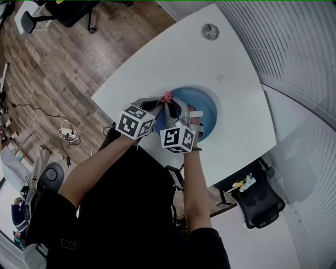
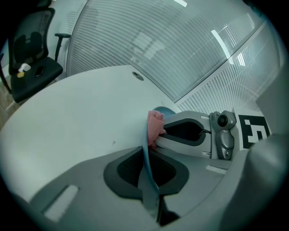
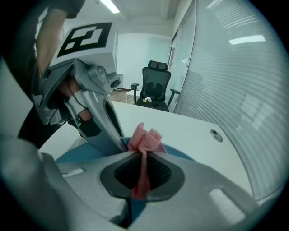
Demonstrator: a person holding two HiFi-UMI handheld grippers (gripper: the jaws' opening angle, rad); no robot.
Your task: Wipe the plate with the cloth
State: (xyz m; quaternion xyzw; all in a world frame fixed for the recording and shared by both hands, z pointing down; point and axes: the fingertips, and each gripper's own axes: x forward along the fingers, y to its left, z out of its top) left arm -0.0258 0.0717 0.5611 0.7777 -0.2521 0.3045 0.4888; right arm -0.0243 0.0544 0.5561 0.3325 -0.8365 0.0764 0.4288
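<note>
A blue plate [image 1: 206,107] lies on the white table [image 1: 173,58], just in front of both grippers. In the left gripper view its thin rim [image 2: 147,162] runs on edge between the pads, and my left gripper [image 2: 146,155] is shut on it. My right gripper [image 3: 142,169] is shut on a pink mesh cloth [image 3: 145,140], whose bunched end sticks out past the fingertips over the plate [image 3: 76,155]. In the head view the cloth [image 1: 167,97] shows at the plate's left rim, where the left gripper [image 1: 156,104] and right gripper [image 1: 176,111] meet. The two grippers stand close side by side.
A round cable grommet [image 1: 210,31] sits in the table's far part. A black office chair [image 1: 260,202] stands at the near right edge, and another chair [image 1: 63,13] on the wood floor to the far left. A glass wall with blinds [image 1: 294,47] curves round the right side.
</note>
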